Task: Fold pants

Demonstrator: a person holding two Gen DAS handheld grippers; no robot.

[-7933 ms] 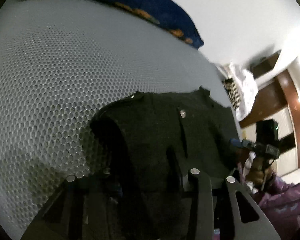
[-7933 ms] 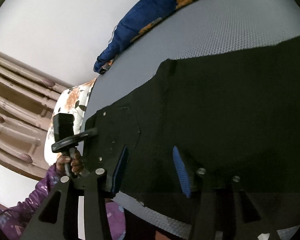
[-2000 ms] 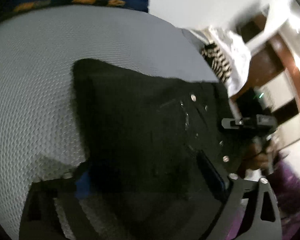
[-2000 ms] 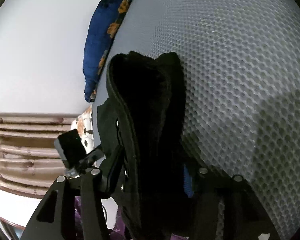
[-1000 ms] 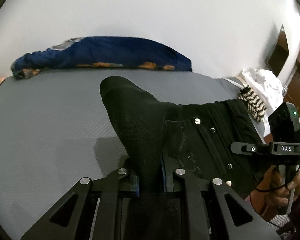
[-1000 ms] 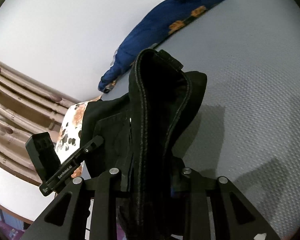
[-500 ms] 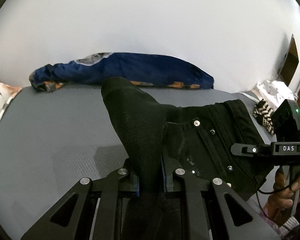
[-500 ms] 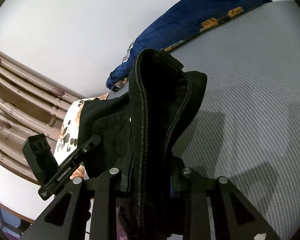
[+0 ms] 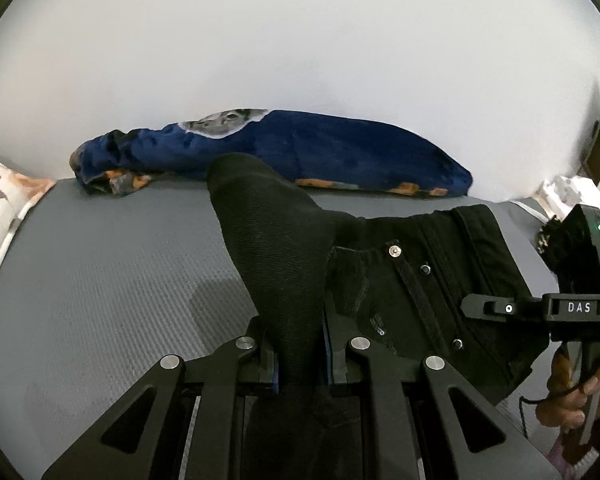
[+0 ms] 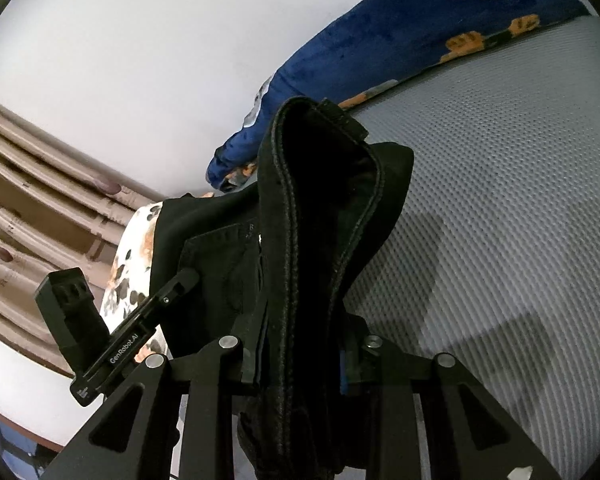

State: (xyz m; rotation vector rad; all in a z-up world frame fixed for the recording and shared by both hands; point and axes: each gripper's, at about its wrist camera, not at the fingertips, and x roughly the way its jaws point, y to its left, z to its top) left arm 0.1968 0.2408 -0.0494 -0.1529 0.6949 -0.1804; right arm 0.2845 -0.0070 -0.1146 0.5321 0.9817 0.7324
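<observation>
The black pants [image 9: 400,280] hang lifted above the grey bed [image 9: 100,280], stretched between my two grippers. My left gripper [image 9: 300,352] is shut on a bunched edge of the fabric, which stands up between its fingers. My right gripper [image 10: 300,364] is shut on the waistband end of the pants [image 10: 320,220], whose stitched hem rises in front of the camera. The right gripper's body [image 9: 560,308] shows at the right of the left wrist view. The left gripper's body [image 10: 120,340] shows at the left of the right wrist view. The rest of the pants is hidden below.
A blue blanket with orange flowers [image 9: 300,152] lies along the bed's far edge by the white wall; it also shows in the right wrist view [image 10: 420,40]. A floral pillow [image 9: 0,200] lies at the left. Curtains [image 10: 40,200] hang beyond the pillow.
Both grippers closed on the pants and lifted them off the bed. Over the last second both views have tilted up toward the wall, with the grips unchanged.
</observation>
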